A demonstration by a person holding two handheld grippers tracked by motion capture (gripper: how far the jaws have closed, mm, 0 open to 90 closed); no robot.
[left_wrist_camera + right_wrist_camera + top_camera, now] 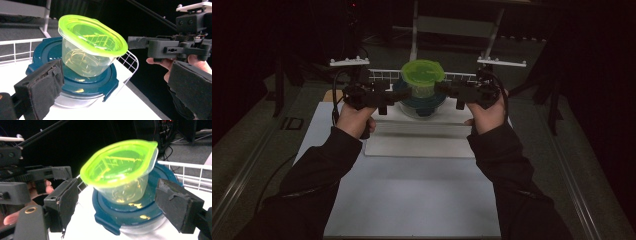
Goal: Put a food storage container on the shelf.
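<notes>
A small clear tub with a lime-green lid [422, 74] [91, 41] [120, 163] rests on the dark blue lid of a larger clear container [419, 104] [82, 83] [130, 216]. The stack stands on a white board [412, 145]. My left gripper [387, 98] [117, 95] is at the stack's left side, jaws open, the stack in front of them and nothing pressed by the pads. My right gripper [450, 93] [120, 207] faces it from the right, also open, its pads apart from both containers. Each gripper view shows the other gripper beyond the stack.
A white wire rack [382, 76] [15, 50] [192, 173] runs behind the containers. The board lies on a pale mat [412, 200] that reaches the near table edge. Metal frame legs [414, 30] stand at the dark back.
</notes>
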